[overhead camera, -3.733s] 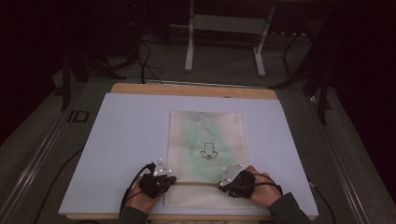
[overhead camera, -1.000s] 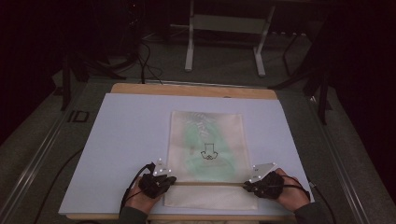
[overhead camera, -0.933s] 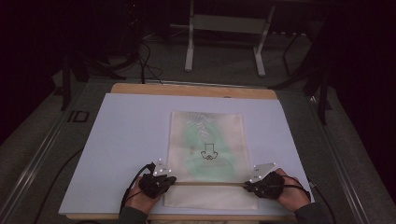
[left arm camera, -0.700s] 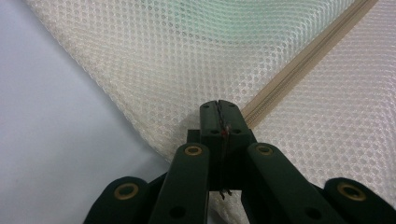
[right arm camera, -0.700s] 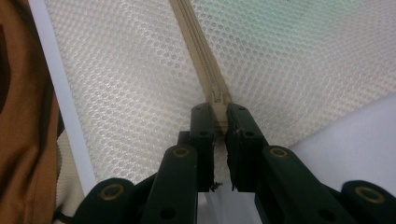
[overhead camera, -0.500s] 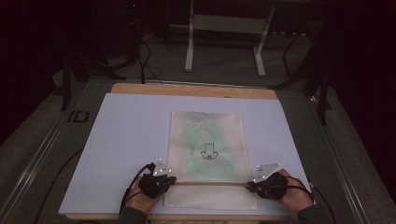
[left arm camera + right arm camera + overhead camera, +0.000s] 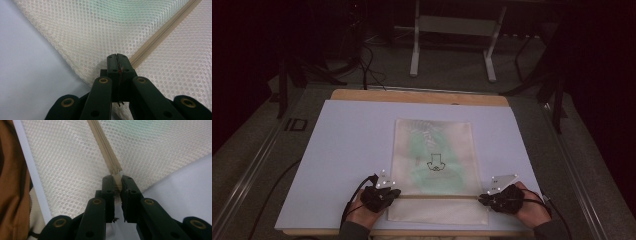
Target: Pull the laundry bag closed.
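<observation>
A person stands at the near edge of a table (image 7: 337, 150) covered in a pale lavender sheet, with both forearms coming in low from the near side. Each hand grips a black two-jaw gripper, held close to the surface and pointing inward toward the other.

A cream mesh bag (image 7: 434, 150) lies flat in the middle of the table, its long side running from near to far. Something pale green shows through the mesh, and a small dark drawing sits near the bag's centre. A beige zipper (image 7: 437, 197) crosses the bag from left to right near its near end.

The left hand (image 7: 362, 212) rests on the table at the bag's near left corner, wrist low, knuckles up. The left gripper (image 7: 393, 194) points right and slightly away from the person. In the left gripper view its jaws are pressed together with no gap, pinching the bag's mesh (image 7: 82, 37) right at the left end of the zipper (image 7: 160, 35).

The right hand (image 7: 529, 205) lies at the bag's near right corner, also low and flat. The right gripper (image 7: 482, 199) points left along the zipper line. In the right gripper view the jaws are nearly closed, clamped on the end of the zipper (image 7: 106, 152), whose beige tape sits between the pads. A brown sleeve (image 7: 12, 195) shows at the left of that view.

The two grippers are well apart, one at each end of the zipper.
</observation>
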Demonstrator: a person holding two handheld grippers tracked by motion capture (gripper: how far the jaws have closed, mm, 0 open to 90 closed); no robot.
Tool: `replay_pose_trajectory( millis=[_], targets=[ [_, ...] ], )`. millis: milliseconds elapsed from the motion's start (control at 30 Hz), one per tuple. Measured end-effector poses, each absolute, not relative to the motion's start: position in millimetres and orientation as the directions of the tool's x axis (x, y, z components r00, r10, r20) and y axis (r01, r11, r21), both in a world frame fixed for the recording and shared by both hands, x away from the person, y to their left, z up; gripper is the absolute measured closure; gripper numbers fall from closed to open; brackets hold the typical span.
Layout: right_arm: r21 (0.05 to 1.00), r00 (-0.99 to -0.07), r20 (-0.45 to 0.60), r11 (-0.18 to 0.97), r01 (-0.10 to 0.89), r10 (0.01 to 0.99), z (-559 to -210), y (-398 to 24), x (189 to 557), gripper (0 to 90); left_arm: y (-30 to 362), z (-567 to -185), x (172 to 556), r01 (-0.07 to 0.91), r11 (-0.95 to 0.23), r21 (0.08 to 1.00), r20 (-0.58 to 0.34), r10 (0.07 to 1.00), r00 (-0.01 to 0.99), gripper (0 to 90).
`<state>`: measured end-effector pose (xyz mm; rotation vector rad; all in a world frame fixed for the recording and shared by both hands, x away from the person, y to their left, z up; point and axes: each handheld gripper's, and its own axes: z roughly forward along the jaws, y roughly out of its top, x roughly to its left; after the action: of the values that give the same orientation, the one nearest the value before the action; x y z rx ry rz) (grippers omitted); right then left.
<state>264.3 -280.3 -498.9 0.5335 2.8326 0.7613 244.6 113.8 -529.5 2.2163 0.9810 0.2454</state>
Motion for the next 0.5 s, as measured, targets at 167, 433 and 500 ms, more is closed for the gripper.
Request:
replay_pose_trajectory(
  millis=[167, 433, 500],
  targets=[
    [0.513, -0.924, -0.057, 0.805, 0.297, 0.378, -498.9, -281.0, 264.6, 82.3, 113.8, -529.4, 244.7, 0.58, -0.476, 0.661, -0.1, 0.71, 0.697, 89.3],
    [0.512, -0.922, -0.045, 0.801, 0.309, 0.384, -500.2, -282.0, 264.6, 82.3, 113.7, -529.6, 244.4, 0.578, -0.476, 0.663, -0.099, 0.71, 0.697, 89.3],
    [0.513, -0.923, -0.044, 0.802, 0.308, 0.382, -500.8, -281.9, 264.7, 82.3, 114.2, -529.9, 244.4, 0.577, -0.473, 0.666, -0.101, 0.709, 0.698, 89.2]
  ],
)
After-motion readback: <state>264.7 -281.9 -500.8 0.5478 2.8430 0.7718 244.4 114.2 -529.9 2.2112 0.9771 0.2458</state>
